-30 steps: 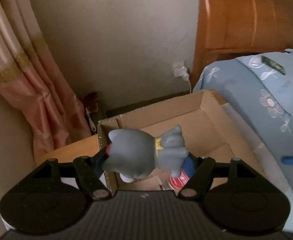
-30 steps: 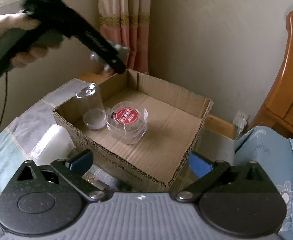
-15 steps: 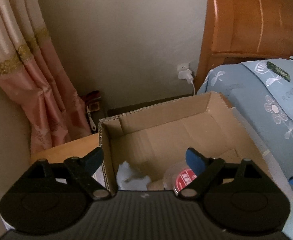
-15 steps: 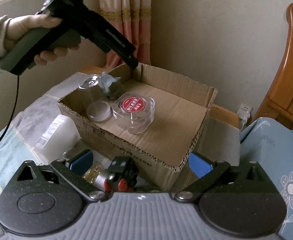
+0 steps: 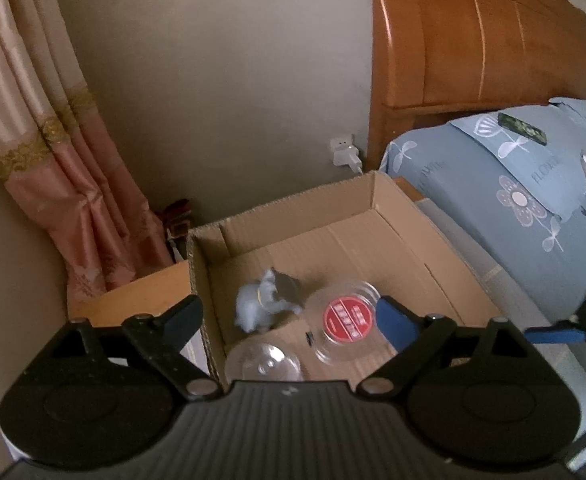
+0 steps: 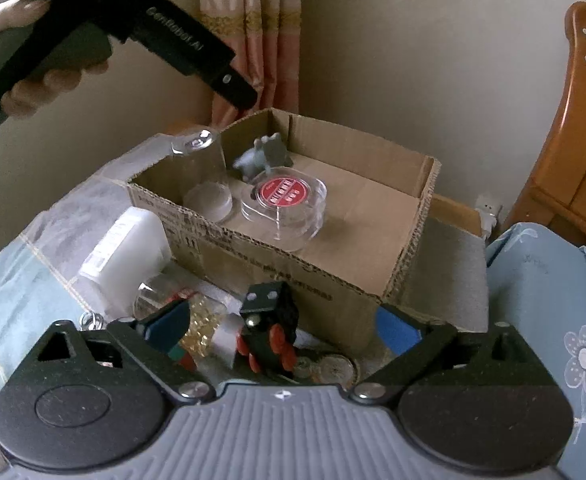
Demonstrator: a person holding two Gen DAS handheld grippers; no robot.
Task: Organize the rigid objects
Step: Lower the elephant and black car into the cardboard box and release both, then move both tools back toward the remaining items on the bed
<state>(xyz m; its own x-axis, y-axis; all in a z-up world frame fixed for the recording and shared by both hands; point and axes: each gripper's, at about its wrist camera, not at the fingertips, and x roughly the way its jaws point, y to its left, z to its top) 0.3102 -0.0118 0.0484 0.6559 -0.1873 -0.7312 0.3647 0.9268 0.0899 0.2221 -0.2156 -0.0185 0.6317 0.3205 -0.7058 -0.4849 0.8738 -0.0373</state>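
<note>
We hold the right tongs (image 6: 281, 328) spread and empty, low over the clutter on the bed just in front of the cardboard box (image 6: 409, 256). Between their fingers stands the black toy locomotive (image 6: 269, 328) with its red wheels, next to a pile of amber beads (image 6: 201, 322) and some coins (image 6: 335, 366). It looks like hard, light plastic, stiff enough to take a firm pinch. We would take hold across its flat cab sides, above the wheels, since the wheels may roll and slip. Its long axis seems to run up and away from us toward the box, cab end high, though the fisheye makes the tilt hard to judge.

The left tongs (image 5: 289, 318) hang spread and empty above the box. Inside lie the grey animal figurine (image 5: 259, 308) on its side, the clear round case with a red label (image 5: 347, 320) just beside it, and a clear tumbler (image 6: 203, 176) upside down in the near corner.
</note>
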